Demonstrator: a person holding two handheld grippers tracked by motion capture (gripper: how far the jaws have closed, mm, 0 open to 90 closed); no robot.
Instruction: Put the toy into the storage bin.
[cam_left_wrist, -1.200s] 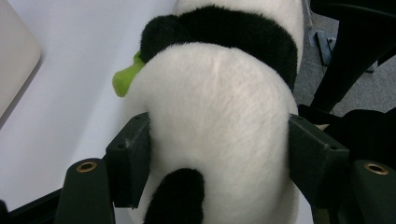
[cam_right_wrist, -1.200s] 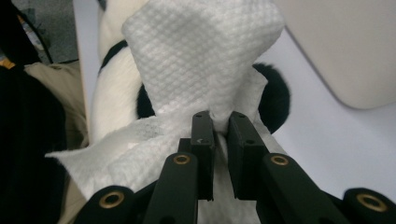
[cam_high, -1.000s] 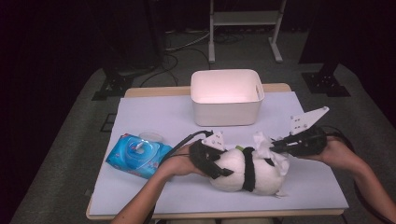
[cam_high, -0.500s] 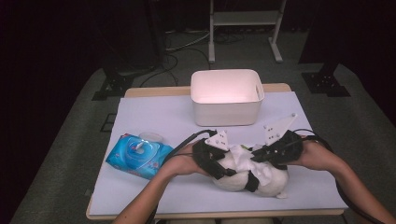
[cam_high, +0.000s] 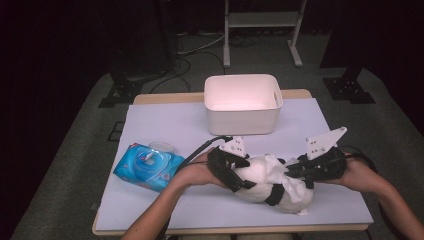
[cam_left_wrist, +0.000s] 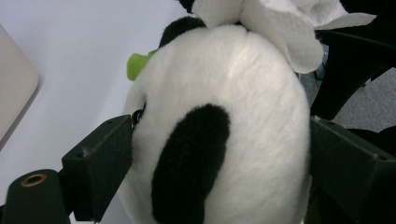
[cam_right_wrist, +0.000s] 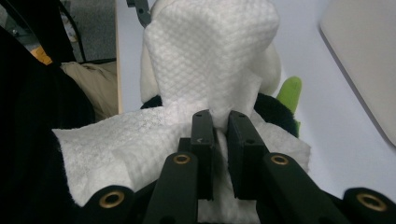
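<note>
Panda plush (cam_high: 272, 185) lies on its side on the white surface (cam_high: 165, 125) in front of us, its white body between the fingers of our left gripper (cam_high: 239, 175), which have just been opening and now stand wide, close at either flank. Our right gripper (cam_high: 292, 171) has its fingers pinched narrow on a white wipe (cam_right_wrist: 205, 70) draped over the plush. Farther out sit a blue wipes pack (cam_high: 148, 166) to the left and a white bin (cam_high: 242, 102) beyond.
</note>
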